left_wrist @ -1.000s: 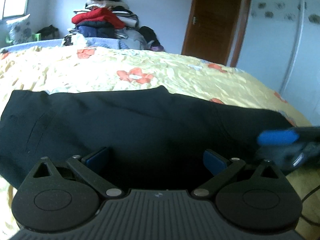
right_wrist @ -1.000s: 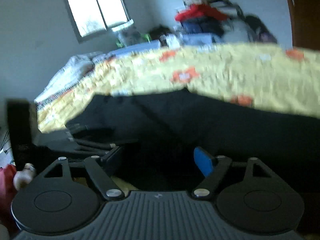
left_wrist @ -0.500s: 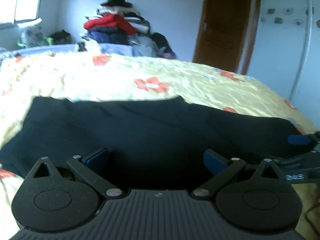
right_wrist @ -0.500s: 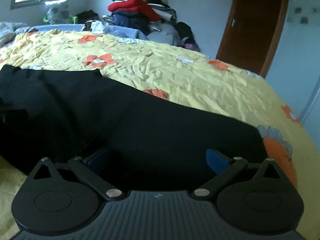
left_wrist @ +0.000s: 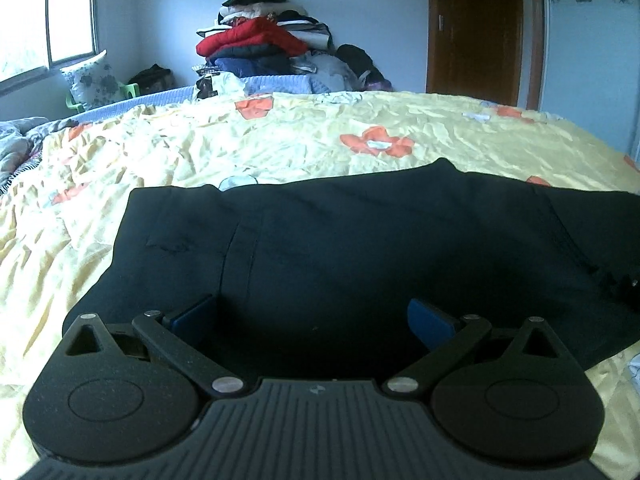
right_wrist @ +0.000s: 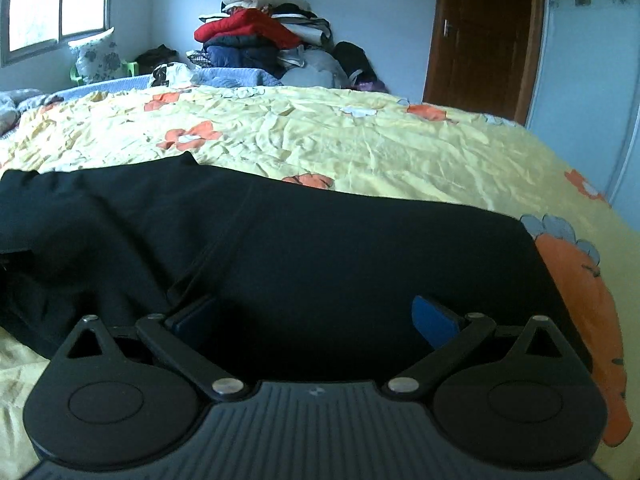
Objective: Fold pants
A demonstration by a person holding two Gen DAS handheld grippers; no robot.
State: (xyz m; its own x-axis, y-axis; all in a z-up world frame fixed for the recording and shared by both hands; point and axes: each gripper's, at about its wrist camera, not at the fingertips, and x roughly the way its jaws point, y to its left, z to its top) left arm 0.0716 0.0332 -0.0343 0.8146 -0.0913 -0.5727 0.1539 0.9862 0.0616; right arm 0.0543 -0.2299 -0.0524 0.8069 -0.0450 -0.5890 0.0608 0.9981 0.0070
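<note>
Black pants (left_wrist: 340,240) lie flat across the near part of a yellow flowered bedspread (left_wrist: 280,136). In the left wrist view I see their left end with a seam and a pocket line. In the right wrist view the pants (right_wrist: 340,248) stretch to a straight right edge, with rumpled folds at the left. My left gripper (left_wrist: 312,316) is open and empty, low over the near edge of the pants. My right gripper (right_wrist: 314,314) is open and empty, also low over the near edge.
A tall pile of clothes (left_wrist: 260,48) sits at the far side of the bed. A brown door (left_wrist: 476,28) stands at the back right, a window (left_wrist: 44,16) at the back left. A pillow (right_wrist: 98,56) lies under the window.
Both grippers have shifted left along the pants and steadied. The right gripper, seen at the left view's right edge earlier, is out of that view. Both stay open.
</note>
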